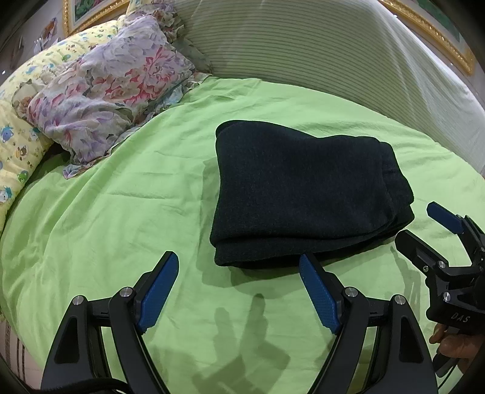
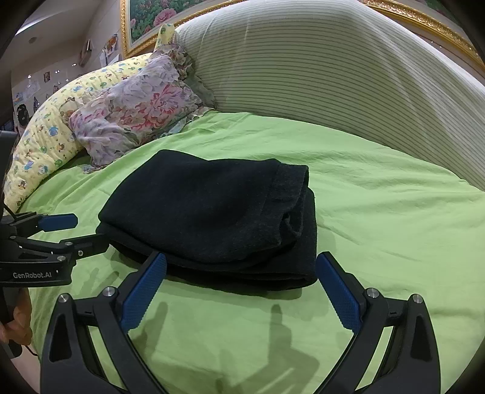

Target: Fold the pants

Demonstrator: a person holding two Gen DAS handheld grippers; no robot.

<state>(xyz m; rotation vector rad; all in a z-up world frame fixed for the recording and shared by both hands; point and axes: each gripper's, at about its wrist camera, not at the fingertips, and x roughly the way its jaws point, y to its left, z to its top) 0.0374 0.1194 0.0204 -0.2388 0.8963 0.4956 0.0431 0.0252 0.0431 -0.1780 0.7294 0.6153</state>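
Dark navy pants (image 1: 303,194) lie folded in a compact rectangular stack on the green bedsheet (image 1: 121,218). My left gripper (image 1: 238,260) hovers open just short of the stack's near edge, holding nothing. The right gripper (image 1: 421,224) shows at the right edge of the left wrist view, open, beside the stack's right corner. In the right wrist view the pants (image 2: 212,218) sit straight ahead, their layered edges at the right side. My right gripper (image 2: 242,260) is open at the near edge, empty. The left gripper (image 2: 88,232) enters from the left, open.
A floral pillow (image 1: 106,100) and a yellow cartoon-print quilt (image 1: 18,145) lie at the back left. A striped headboard cushion (image 1: 303,51) curves behind the bed. Gold picture frames (image 2: 127,27) hang on the wall. A hand (image 1: 454,345) holds the right gripper's handle.
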